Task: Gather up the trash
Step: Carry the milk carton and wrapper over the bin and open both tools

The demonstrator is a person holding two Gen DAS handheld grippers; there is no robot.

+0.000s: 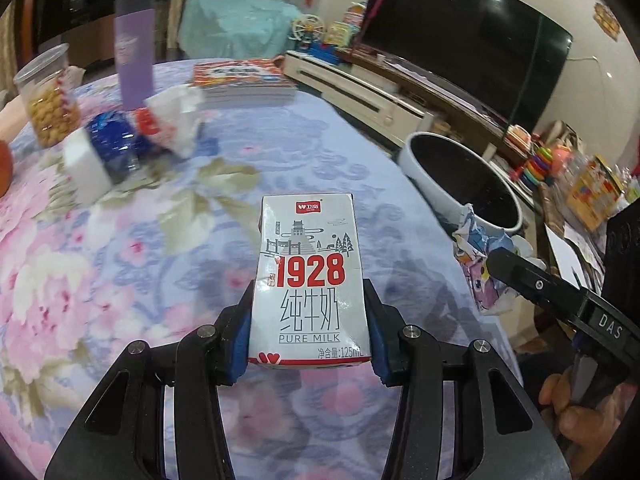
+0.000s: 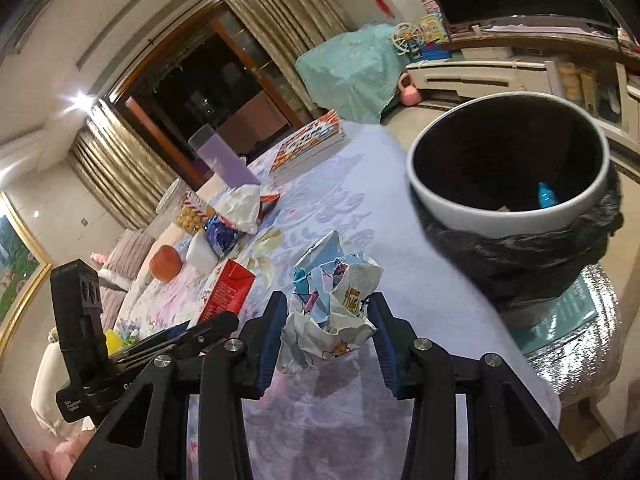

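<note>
My left gripper [image 1: 310,292] is shut on a white milk carton [image 1: 310,280] marked 1928, held above the flowered tablecloth [image 1: 120,260]. The right gripper [image 2: 326,320] is shut on a crumpled printed wrapper [image 2: 334,308], which also shows in the left wrist view as the wrapper [image 1: 480,252] at the tip of the right gripper [image 1: 494,260]. A white bin [image 2: 508,168] with a black liner stands just past the table edge, up and right of the wrapper; a blue scrap lies inside. In the left wrist view the bin [image 1: 464,184] is right of the carton.
On the table lie a crumpled white bag [image 1: 176,116], a blue wrapper [image 1: 114,140], a snack jar [image 1: 50,96], a purple bottle [image 1: 134,52], a book stack [image 1: 244,82] and a red fruit [image 2: 165,263]. The left gripper's carton [image 2: 226,292] shows red. A silver foil-covered stand [image 2: 580,340] sits below the bin.
</note>
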